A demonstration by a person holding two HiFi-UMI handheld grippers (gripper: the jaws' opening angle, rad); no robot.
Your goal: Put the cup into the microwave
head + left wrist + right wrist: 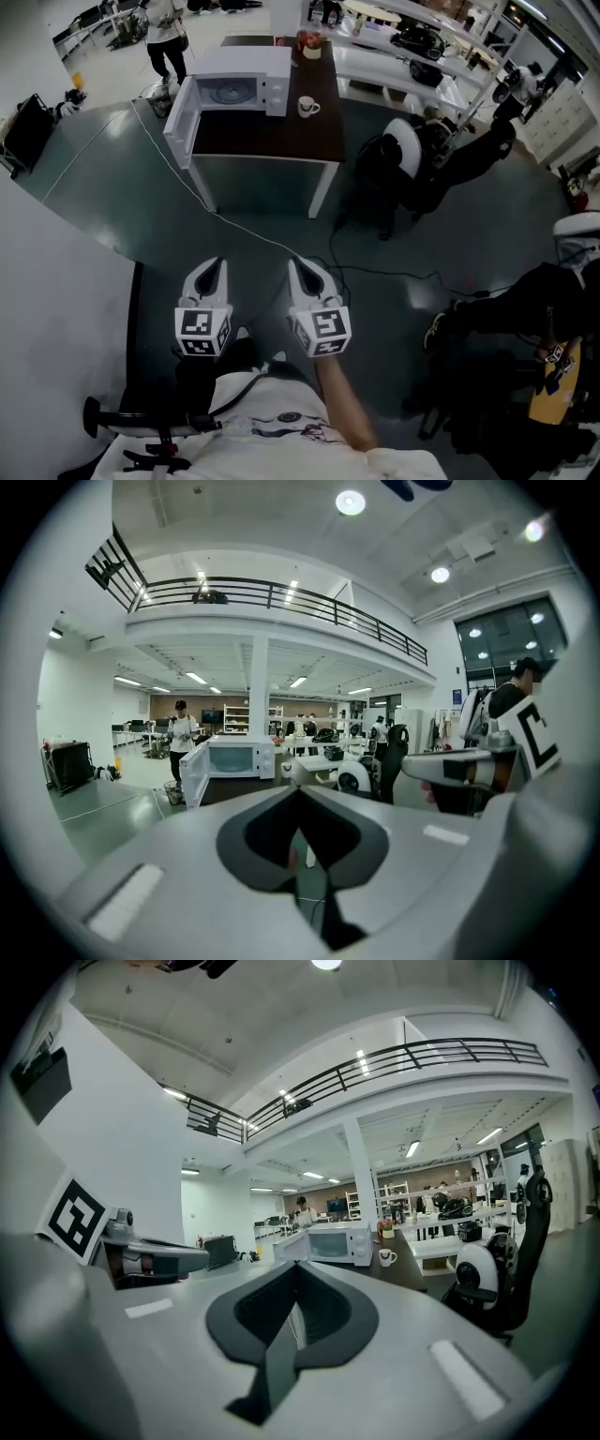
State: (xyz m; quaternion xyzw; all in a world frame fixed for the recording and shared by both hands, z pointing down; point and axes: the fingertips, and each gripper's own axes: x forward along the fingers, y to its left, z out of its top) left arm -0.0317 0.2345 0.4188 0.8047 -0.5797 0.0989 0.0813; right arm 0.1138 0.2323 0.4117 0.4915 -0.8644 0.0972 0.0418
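A white microwave (pixel 239 91) stands at the back of a dark table (pixel 272 136), and its door (pixel 180 122) hangs open to the left. To the right of it on the table sits a white cup (pixel 307 107). Both grippers hover over the floor well short of the table. My left gripper (pixel 219 263) and my right gripper (pixel 292 263) are side by side, both shut with nothing in them. The right gripper view shows the microwave (pixel 337 1242) and the cup (pixel 384 1257) far beyond the closed right gripper (pixel 295 1266). In the left gripper view the microwave (pixel 241 758) lies beyond the closed left gripper (pixel 298 791).
A white cable (pixel 187 178) runs across the dark floor from the table toward me. A white-backed office chair (pixel 403 150) stands right of the table. A person in dark clothes (pixel 525 309) is at the right. Another person (pixel 164 33) stands far behind the microwave.
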